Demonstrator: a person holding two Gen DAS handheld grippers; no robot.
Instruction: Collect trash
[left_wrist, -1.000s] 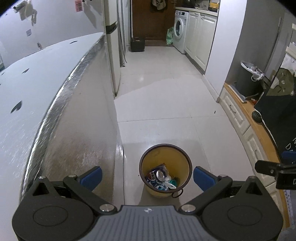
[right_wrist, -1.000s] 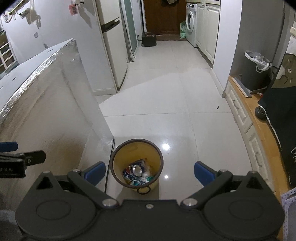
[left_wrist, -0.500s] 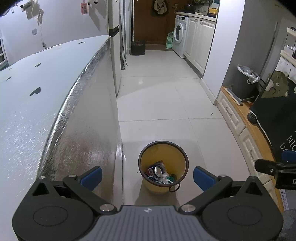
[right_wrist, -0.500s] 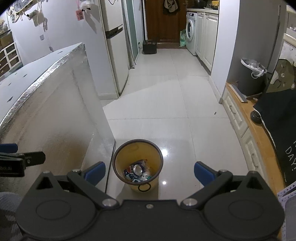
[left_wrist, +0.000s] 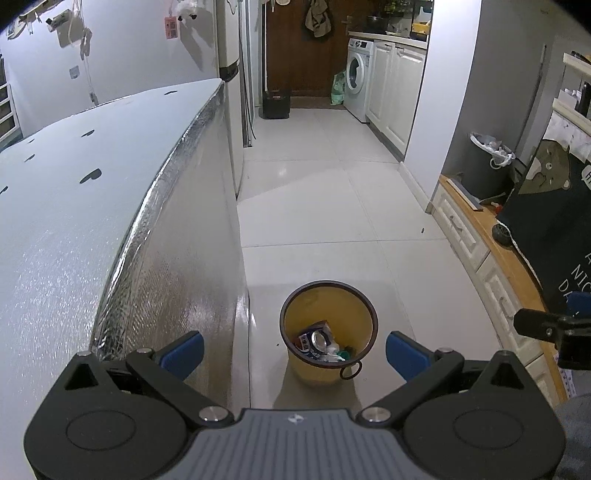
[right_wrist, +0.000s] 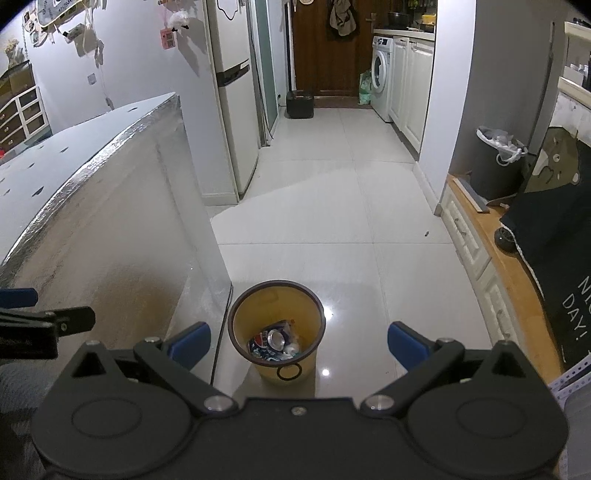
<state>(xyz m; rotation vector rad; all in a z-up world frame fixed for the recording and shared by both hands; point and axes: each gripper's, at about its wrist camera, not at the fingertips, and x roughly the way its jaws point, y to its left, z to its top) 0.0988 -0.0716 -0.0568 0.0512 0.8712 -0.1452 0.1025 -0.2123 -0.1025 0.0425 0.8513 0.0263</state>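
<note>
A yellow waste bin with a dark rim (left_wrist: 354, 306) stands on the white tiled floor beside the table; it also shows in the right wrist view (right_wrist: 258, 310). Inside lie a crushed blue can (left_wrist: 314, 338) (right_wrist: 271, 338) and crumpled wrappers. My left gripper (left_wrist: 293, 350) is open and empty, held high above the bin. My right gripper (right_wrist: 299, 343) is open and empty, also above the bin. The right gripper's finger shows at the right edge of the left wrist view (left_wrist: 543, 326).
A white table with a silver foil edge (left_wrist: 147, 206) fills the left. A low wooden cabinet (left_wrist: 491, 236) with a dark cloth (left_wrist: 554, 221) runs along the right. A grey lined bin (left_wrist: 484, 166), fridge (right_wrist: 236, 110) and washing machine (left_wrist: 356, 77) stand farther back.
Both grippers have risen and tilted up, so the bin looks smaller and lower in view and more of the corridor shows. Both stay open and empty.
</note>
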